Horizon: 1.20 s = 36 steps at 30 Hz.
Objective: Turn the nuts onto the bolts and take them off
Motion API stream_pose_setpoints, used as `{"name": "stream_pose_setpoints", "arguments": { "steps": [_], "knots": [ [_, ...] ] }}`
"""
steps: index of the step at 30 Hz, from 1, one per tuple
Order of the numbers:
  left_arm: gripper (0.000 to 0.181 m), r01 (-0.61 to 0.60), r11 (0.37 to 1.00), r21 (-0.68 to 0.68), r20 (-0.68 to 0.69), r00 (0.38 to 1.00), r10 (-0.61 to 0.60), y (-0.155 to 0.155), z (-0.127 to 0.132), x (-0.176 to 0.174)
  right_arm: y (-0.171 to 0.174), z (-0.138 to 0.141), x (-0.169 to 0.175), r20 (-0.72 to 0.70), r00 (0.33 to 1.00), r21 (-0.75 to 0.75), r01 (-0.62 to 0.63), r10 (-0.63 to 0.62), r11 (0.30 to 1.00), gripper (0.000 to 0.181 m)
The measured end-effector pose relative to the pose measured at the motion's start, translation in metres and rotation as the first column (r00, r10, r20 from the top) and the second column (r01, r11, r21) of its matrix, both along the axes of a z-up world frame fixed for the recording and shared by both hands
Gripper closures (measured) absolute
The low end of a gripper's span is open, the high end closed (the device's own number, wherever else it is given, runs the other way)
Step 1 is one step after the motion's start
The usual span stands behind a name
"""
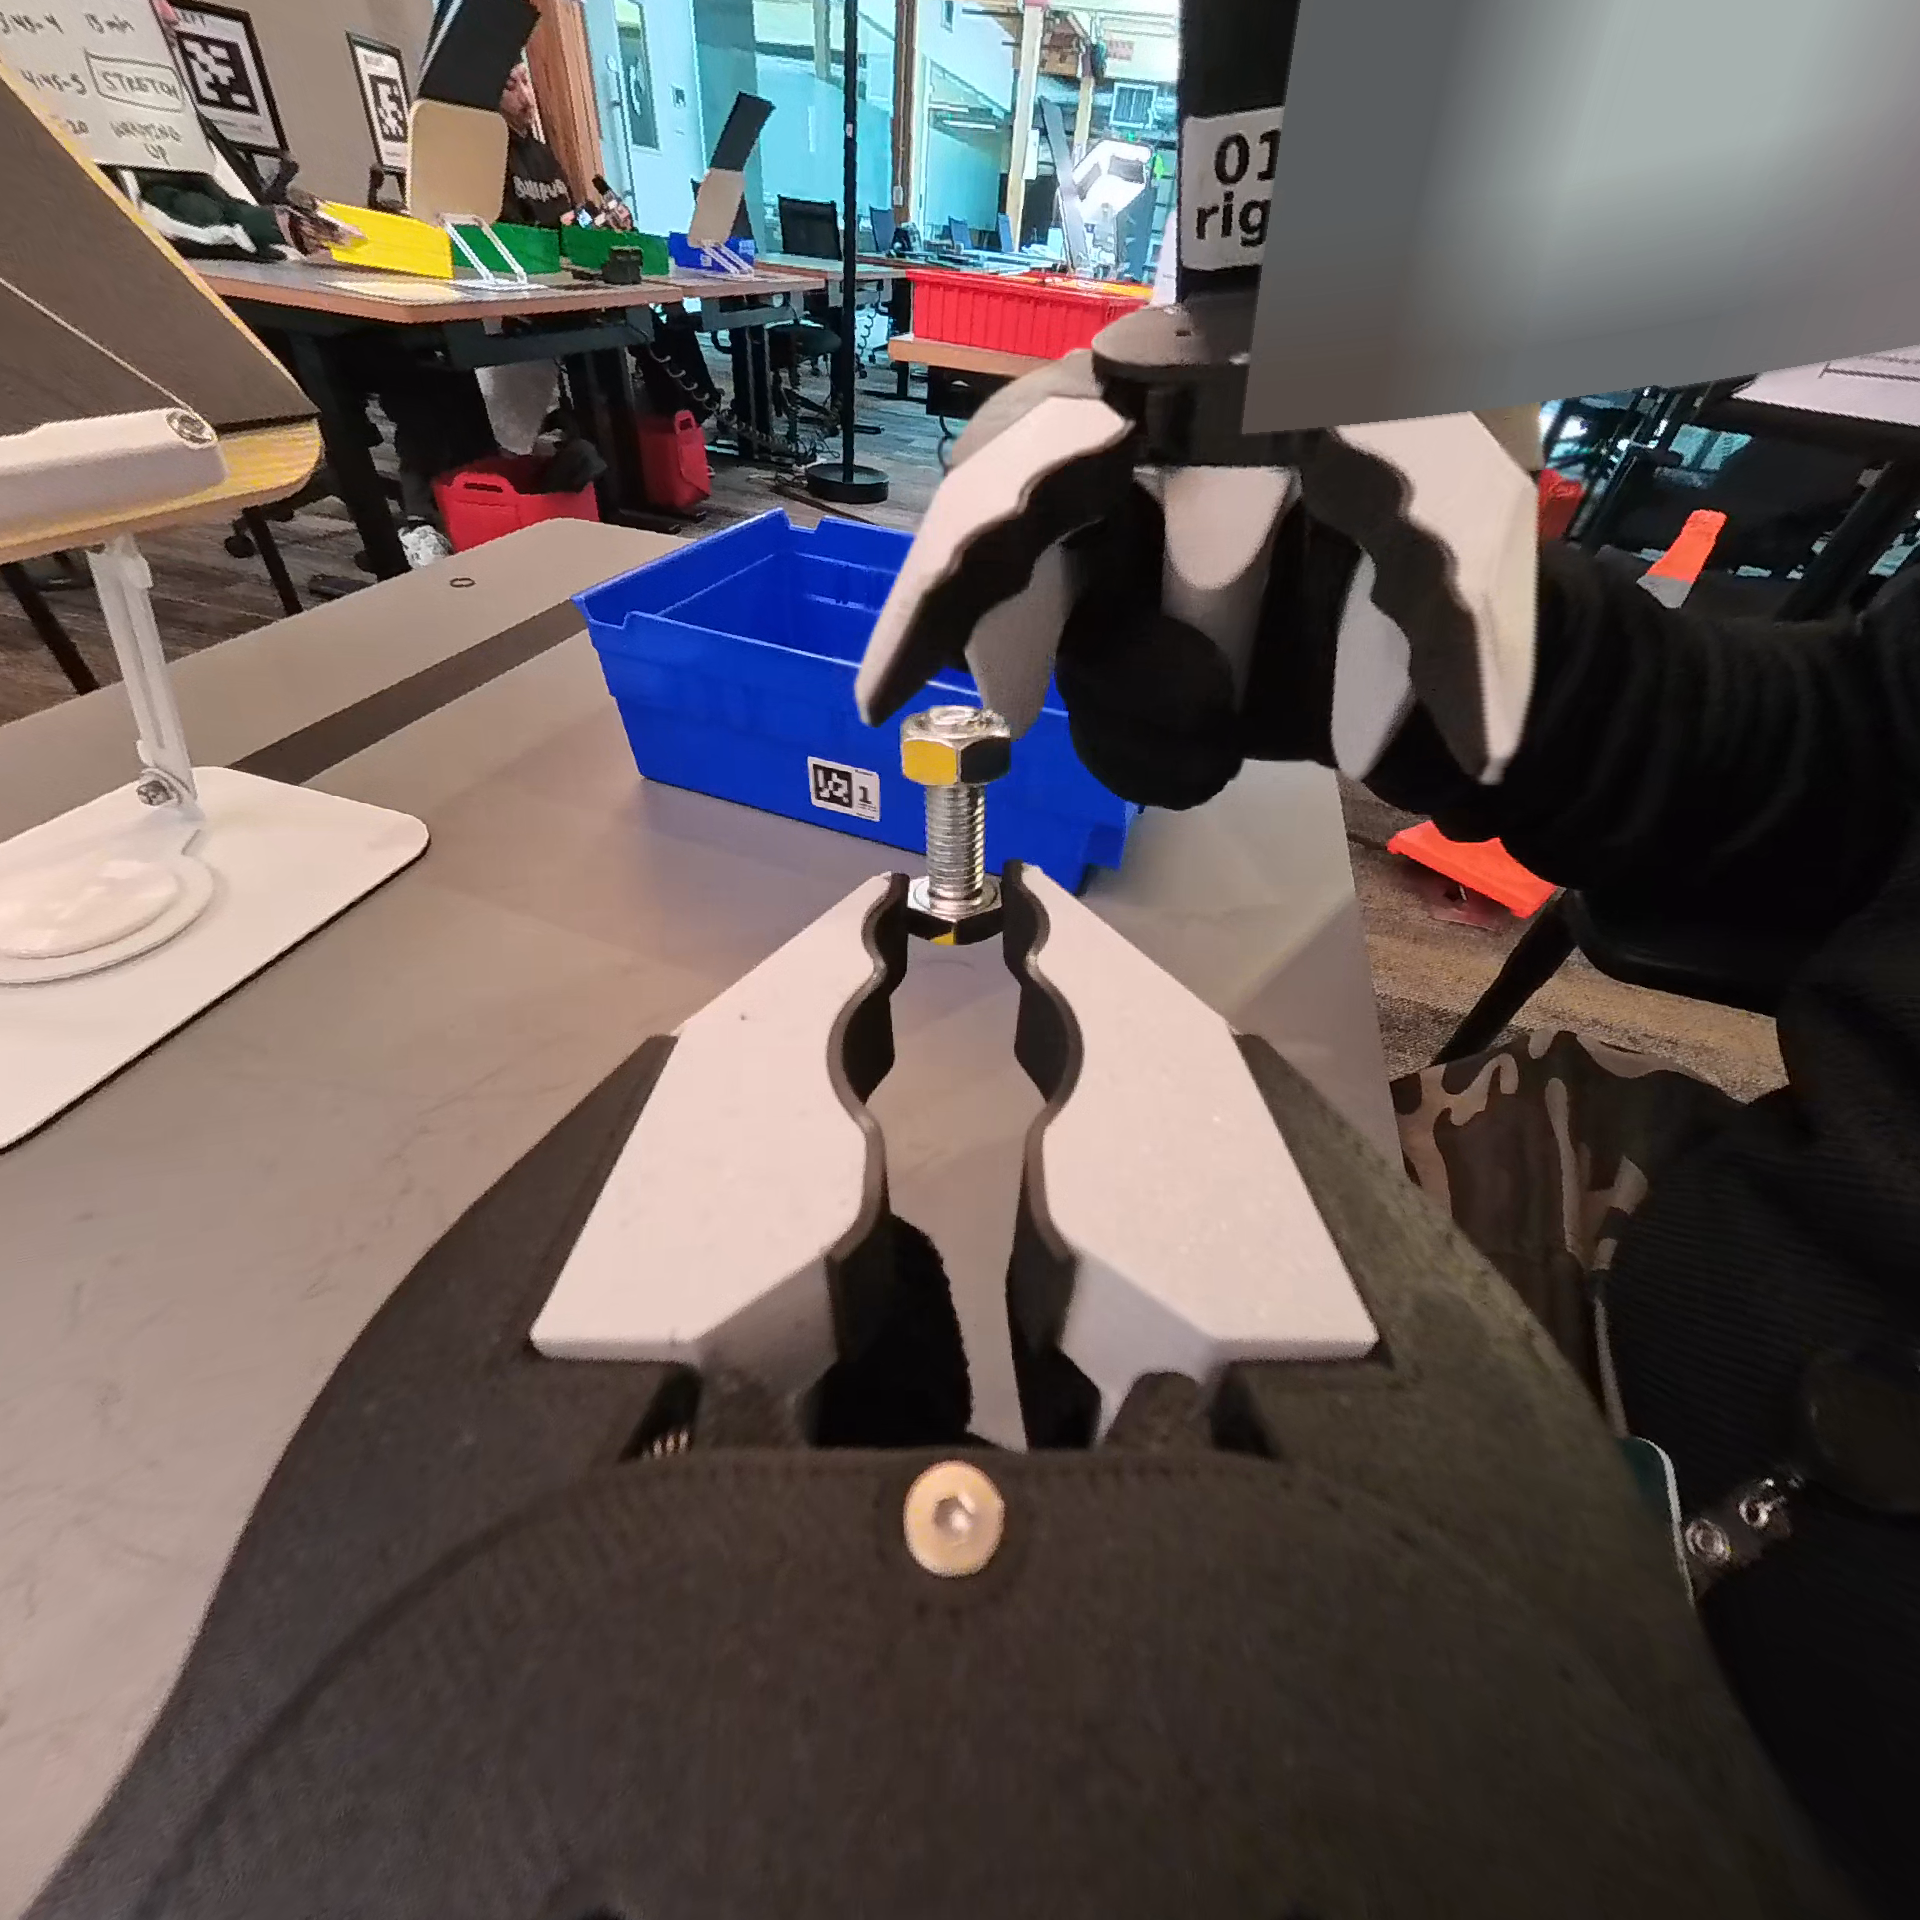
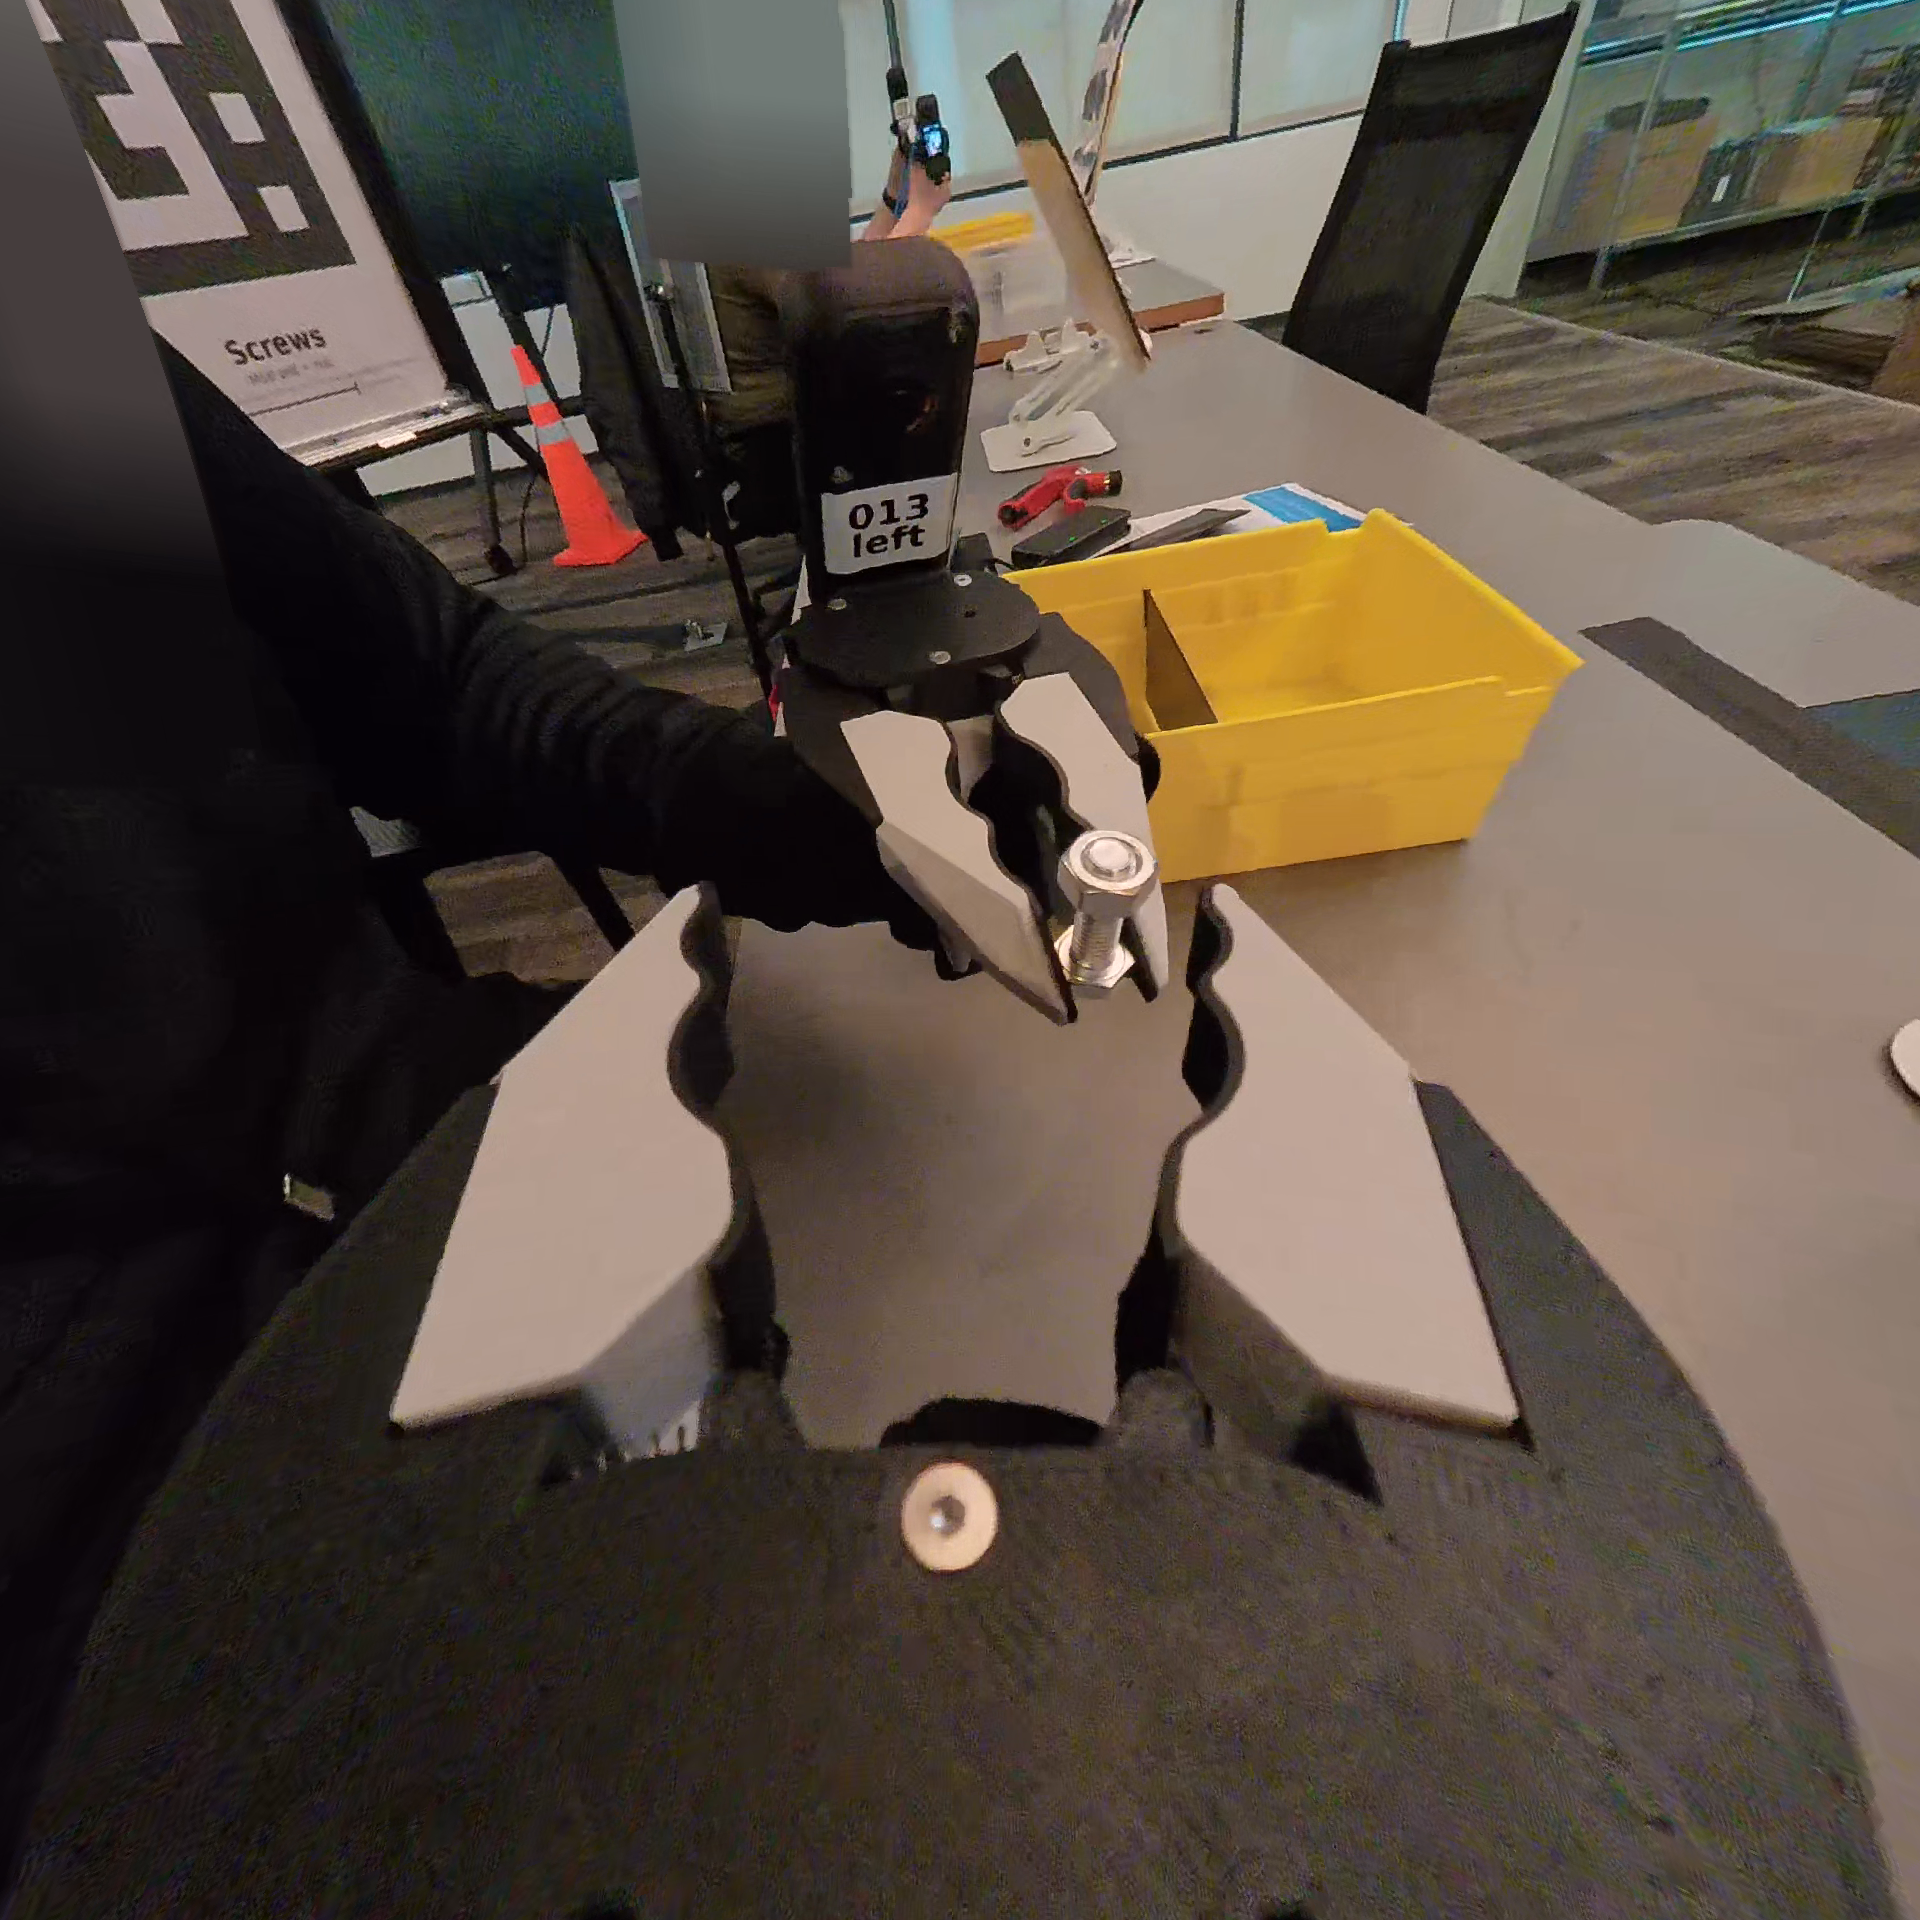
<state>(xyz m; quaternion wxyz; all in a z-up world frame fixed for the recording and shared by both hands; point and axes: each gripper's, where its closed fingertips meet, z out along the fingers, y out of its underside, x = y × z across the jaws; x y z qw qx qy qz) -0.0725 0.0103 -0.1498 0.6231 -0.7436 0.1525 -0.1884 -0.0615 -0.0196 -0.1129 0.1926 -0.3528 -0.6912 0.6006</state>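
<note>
Standing upright with its hexagonal head at the top, the bolt (image 1: 954, 821) is held above the grey surface (image 1: 343, 1091) only through the nut (image 1: 952, 906), which sits low on the thread. The left gripper (image 1: 953, 914) has its fingers (image 1: 790, 1049) closed narrow on this nut, one on each side of it. Just above the bolt head hovers the right gripper (image 1: 940, 707) – in its own view its fingers (image 2: 582, 1174) are spread wide and hold nothing, with the bolt between and beyond their tips.

Behind the bolt, seen from the left wrist, stands a blue bin (image 1: 748, 665); from the right wrist a yellow bin (image 2: 1340, 707) with a divider lies behind it. To the left of the bolt, well apart, is a white stand (image 1: 156, 831).

Both parts look like plated steel: stiff, small, probably rather heavy for their size and slippery under smooth fingers. I judge the best place to take the bolt is the head, on two opposite flats, because the thread gives poor hold. The nut is thin – if the grip goes loose while the head is turned, it may slip and fall.
</note>
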Motion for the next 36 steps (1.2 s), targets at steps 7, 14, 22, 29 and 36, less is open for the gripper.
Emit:
{"name": "stream_pose_setpoints", "arguments": {
  "steps": [7, 14, 22, 29, 36],
  "knots": [
    [0.165, -0.001, 1.0, -0.007, 0.007, 1.0, 0.001, 0.0, -0.002, -0.001, -0.001, 0.0, 0.01, 0.024, 0.998, -0.007, -0.055, 0.055, 0.998, 0.135],
    [0.165, -0.003, 1.0, -0.013, 0.005, 1.0, 0.003, 0.001, -0.003, -0.001, -0.004, -0.002, 0.0, -0.005, 1.0, 0.0, -0.014, 0.014, 1.0, 0.104],
    [0.165, 0.001, 1.0, -0.015, 0.009, 1.0, -0.001, 0.001, -0.004, -0.001, 0.008, -0.001, -0.004, 0.004, 1.0, -0.033, 0.022, -0.022, 0.999, 0.098],
    [0.165, -0.002, 1.0, -0.013, 0.013, 1.0, 0.002, 0.001, -0.003, -0.002, -0.006, -0.006, 0.01, 0.028, 0.995, -0.005, -0.098, 0.098, 0.995, 0.154],
    [0.165, 0.004, 1.0, -0.018, 0.005, 1.0, -0.004, 0.001, -0.005, 0.001, 0.001, -0.009, -0.005, 0.021, 1.0, -0.007, -0.005, 0.005, 1.0, 0.112]
  ]
}}
